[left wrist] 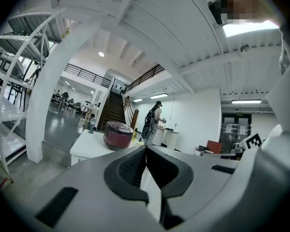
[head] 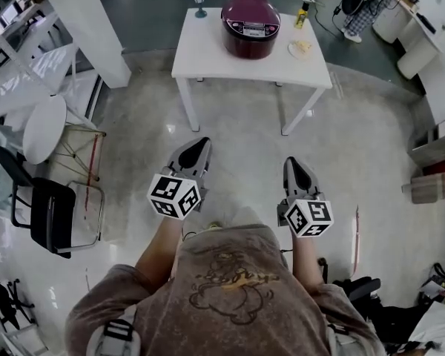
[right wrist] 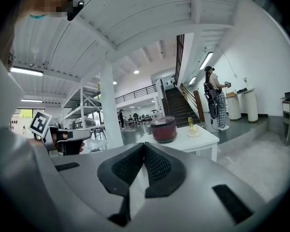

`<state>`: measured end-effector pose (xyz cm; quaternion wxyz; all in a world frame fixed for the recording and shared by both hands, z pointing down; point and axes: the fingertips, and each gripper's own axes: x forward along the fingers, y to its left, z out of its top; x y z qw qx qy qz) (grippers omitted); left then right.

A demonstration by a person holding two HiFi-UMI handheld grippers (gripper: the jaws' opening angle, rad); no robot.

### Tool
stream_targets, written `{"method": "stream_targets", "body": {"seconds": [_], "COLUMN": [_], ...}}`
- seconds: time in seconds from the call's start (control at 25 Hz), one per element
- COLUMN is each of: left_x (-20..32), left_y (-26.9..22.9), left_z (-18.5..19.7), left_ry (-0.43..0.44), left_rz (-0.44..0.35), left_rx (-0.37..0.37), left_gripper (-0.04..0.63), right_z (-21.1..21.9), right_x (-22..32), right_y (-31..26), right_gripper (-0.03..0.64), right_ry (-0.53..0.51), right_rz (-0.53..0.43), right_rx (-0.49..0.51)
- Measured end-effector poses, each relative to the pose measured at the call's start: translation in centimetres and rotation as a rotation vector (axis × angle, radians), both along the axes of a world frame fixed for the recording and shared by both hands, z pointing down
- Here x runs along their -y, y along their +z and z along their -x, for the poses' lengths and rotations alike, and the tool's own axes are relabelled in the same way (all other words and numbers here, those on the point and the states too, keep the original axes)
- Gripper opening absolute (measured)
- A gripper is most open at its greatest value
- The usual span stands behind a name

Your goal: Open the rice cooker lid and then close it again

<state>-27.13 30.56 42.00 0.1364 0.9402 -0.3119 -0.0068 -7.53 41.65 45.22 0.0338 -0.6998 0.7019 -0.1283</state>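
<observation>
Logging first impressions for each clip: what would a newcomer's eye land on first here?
The dark red rice cooker, lid down, sits on a white table at the top of the head view, well ahead of the person. Nearer, the left gripper and right gripper are held side by side over the glossy floor, jaws together and empty.

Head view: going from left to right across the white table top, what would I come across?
small stemmed glass → dark red rice cooker → small plate with food
</observation>
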Motion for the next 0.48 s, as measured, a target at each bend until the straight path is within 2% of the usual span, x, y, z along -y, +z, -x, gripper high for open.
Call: {"method": "stream_targets", "body": {"seconds": [0.24, 0.48], "left_x": [2.0, 5.2], "left_y": [-0.5, -0.3], "left_z": [0.1, -1.2], "left_ry": [0.021, 0.016], "left_rz": [-0.007, -0.01], "left_rx": [-0.009, -0.029], "left_gripper": [0.021, 0.021], "right_z": [0.7, -0.7], "right_x": [2.1, 5.3], "right_y": [-0.7, -0.4], "right_gripper": [-0.006, -0.006], "right_ry": [0.003, -0.008], "right_rz": [-0.01, -0.02], "right_rx": [-0.023, -0.031]}}
